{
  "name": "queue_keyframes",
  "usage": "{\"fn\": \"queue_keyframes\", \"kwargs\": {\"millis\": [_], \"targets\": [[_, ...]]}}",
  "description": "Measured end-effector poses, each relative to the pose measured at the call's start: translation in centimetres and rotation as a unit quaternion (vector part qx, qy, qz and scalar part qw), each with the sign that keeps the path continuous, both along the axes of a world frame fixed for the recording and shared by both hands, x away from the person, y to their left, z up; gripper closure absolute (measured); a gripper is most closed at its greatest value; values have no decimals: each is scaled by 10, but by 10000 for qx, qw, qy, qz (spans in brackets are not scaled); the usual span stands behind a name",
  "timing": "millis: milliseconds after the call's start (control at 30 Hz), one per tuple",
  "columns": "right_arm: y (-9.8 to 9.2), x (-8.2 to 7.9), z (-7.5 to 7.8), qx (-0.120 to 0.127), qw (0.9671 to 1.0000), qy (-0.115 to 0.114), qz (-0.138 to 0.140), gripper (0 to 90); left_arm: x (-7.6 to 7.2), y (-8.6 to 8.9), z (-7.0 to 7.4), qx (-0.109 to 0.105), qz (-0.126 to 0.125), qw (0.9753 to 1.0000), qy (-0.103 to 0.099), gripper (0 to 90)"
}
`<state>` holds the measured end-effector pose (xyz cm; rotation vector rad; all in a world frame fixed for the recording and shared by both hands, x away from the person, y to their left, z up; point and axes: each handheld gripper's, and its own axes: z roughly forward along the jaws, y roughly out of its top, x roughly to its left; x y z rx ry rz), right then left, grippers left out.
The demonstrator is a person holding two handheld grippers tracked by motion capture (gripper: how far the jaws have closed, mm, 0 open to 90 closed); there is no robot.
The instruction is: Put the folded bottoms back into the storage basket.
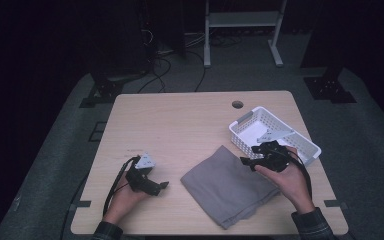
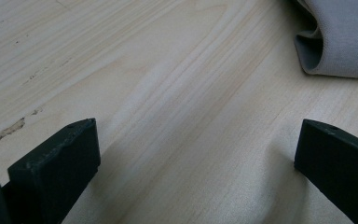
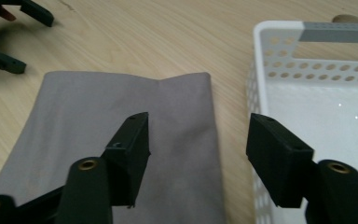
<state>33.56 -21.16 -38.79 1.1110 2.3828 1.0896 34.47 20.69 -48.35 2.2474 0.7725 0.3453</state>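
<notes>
Now approaching: my right gripper, jaws wide and empty, hangs over the cloth's edge beside the basket. Left gripper, also wide, rests apart on the table. Next, probably: lower, pinch the edge.

On the bench a folded grey cloth lies just beside a white basket. The right hand-held gripper hovers at the cloth's far edge; the left hand-held gripper rests apart, left of the cloth.
</notes>
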Motion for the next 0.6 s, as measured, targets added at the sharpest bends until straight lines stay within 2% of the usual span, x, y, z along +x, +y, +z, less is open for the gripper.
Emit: {"fn": "queue_keyframes", "kwargs": {"millis": [100,400,500,600], "targets": [[7,-2,-1,60,9999,-16,102,343,0,0,0,0,0,10000,1,0],[20,-4,-9,49,9994,192,267,220,0,0,0,2,-1,10000,0,0],[24,-6,-15,63,9991,294,302,133,-1,0,0,-9,1,10000,-2,0],[26,-7,-18,34,9990,323,306,123,-1,0,0,-6,1,10000,0,0]]}}
